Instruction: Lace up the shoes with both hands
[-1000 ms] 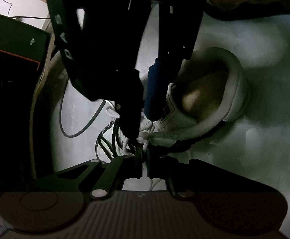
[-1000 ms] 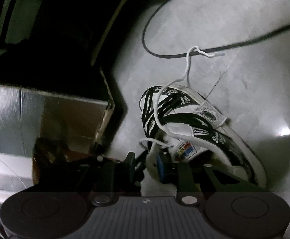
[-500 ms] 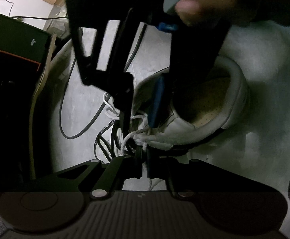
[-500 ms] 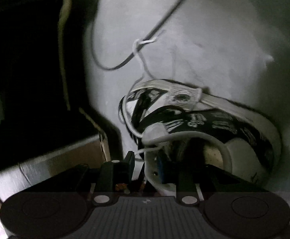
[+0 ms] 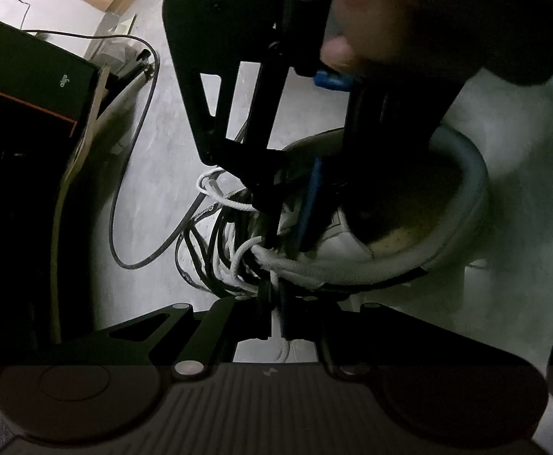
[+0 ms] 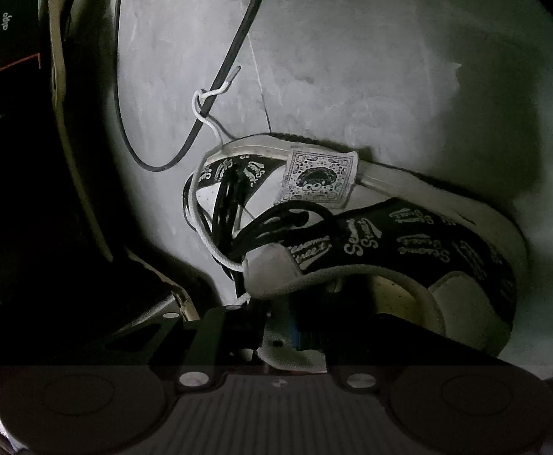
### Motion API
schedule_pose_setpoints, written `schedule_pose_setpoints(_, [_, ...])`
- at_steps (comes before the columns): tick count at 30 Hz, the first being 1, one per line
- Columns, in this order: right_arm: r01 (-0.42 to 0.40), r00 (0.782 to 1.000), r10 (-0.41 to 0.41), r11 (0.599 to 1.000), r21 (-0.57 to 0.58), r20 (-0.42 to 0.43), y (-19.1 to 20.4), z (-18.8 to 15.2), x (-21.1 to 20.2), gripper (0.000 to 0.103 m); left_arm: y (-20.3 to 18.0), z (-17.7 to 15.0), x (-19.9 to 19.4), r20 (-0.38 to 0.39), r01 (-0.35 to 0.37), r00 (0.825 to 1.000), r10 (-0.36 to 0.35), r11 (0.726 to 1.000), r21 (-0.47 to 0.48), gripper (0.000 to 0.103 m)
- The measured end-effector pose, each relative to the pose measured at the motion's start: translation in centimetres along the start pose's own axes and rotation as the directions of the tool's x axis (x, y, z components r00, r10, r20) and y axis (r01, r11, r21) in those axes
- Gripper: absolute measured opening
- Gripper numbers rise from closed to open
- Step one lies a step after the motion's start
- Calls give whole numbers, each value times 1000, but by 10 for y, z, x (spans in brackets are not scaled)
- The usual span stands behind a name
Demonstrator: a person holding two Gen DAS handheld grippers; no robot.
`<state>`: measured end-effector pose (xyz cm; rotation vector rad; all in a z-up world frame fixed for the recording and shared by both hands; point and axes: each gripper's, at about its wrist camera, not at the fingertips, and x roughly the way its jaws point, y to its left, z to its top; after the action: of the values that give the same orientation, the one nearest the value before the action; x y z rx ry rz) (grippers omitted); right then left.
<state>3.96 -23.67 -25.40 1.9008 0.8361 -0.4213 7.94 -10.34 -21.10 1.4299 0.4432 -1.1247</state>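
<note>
A low shoe (image 5: 409, 254) with a white lining lies on its side on the grey floor; the right wrist view shows its black printed upper (image 6: 409, 242) and white sole. My left gripper (image 5: 275, 303) is shut on the white lace (image 5: 238, 254) right at the shoe's eyelet edge, and the lace end hangs down between its fingers. A hand (image 5: 409, 7) holds my right gripper (image 5: 288, 235) from above, fingers pointing down at the tongue. In its own view my right gripper (image 6: 272, 328) is shut on the pale tongue. The white lace (image 6: 204, 235) trails past the toe to a loose tip.
A black cable (image 5: 124, 227) loops over the floor left of the shoe and crosses the lace tip in the right wrist view (image 6: 231, 57). A dark box (image 5: 22, 94) with an orange line and a cardboard edge (image 6: 60, 113) stand close on the left.
The right gripper has tilted and drawn up over the tongue, and its view has closed in on the shoe. The left gripper stays shut on the lace in the same spot.
</note>
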Motion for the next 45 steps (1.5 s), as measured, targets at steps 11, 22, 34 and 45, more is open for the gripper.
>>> schedule_pose_setpoints(11, [12, 1000, -12, 1000, 4, -7, 2, 2, 6, 15, -8, -8, -4, 28, -16, 1000, 15, 999, 49, 5])
schedule_pose_setpoints(22, [60, 998, -53, 968, -244, 36, 25, -8, 3, 5, -5, -12, -9, 20, -43, 999, 43, 999, 13, 27])
schedule_pose_setpoints(34, [116, 992, -83, 894, -432, 95, 43, -18, -5, 3, 43, -21, -29, 62, 182, 983, -173, 870, -457, 29])
schedule_pose_setpoints(45, [118, 991, -66, 843, -525, 116, 54, -15, -13, 1, 56, -47, -14, 210, 315, 941, -264, 466, -826, 26])
